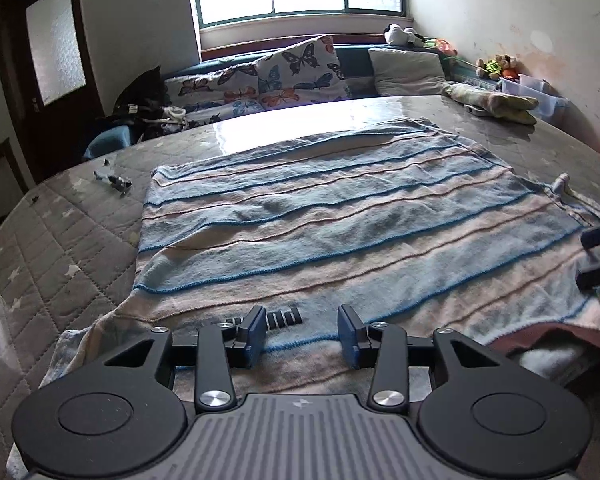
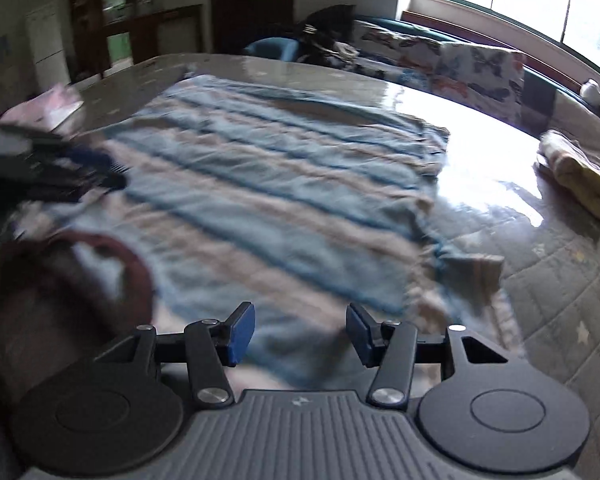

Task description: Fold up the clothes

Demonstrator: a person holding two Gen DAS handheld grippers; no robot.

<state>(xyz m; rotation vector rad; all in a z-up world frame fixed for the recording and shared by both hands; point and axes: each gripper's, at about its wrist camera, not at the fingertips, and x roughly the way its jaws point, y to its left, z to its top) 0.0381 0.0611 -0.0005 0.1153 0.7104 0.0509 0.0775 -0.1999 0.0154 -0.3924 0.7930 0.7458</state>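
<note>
left wrist view: i see the striped shirt (image 1: 332,216) spread flat on the counter (image 1: 60,248), stripes running left to right, its dark red collar (image 1: 548,338) at the near right. my left gripper (image 1: 302,330) hovers over the near hem, jaws wide apart, holding nothing. right gripper (image 2: 300,330) likewise gapes empty. bare counter lies all round; the right view is blurred.

One striped garment (image 1: 340,220), one folded cloth (image 1: 492,100), two pillows (image 1: 300,72).
</note>
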